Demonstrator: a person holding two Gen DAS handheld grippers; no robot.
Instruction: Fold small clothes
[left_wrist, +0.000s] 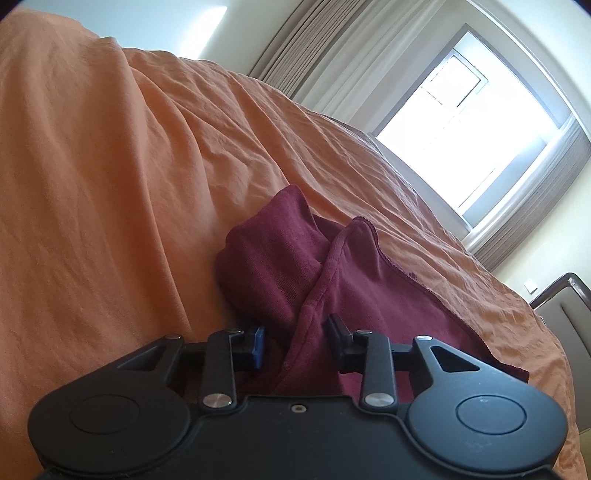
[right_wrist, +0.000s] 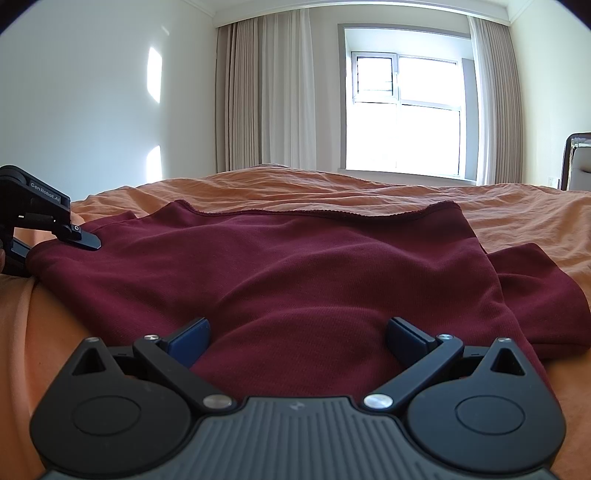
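Note:
A maroon garment (right_wrist: 295, 258) lies spread on the orange bed cover (right_wrist: 517, 214), with a sleeve sticking out at its right. My right gripper (right_wrist: 297, 332) is open wide at the garment's near edge, with the cloth lying under and between its jaws, untouched by the pads. My left gripper (left_wrist: 295, 339) is at the garment's (left_wrist: 351, 288) left corner, jaws partly closed. A raised fold of cloth stands between them, with gaps at the pads. In the right wrist view its upper finger (right_wrist: 86, 240) rests on top of the cloth, and the lower finger is under the edge.
The wrinkled orange cover (left_wrist: 110, 184) stretches far to the left and back. Beyond the bed are a bright window (right_wrist: 406, 110) and curtains (right_wrist: 266, 92). A dark-framed chair (right_wrist: 576, 162) stands at the right edge of the bed.

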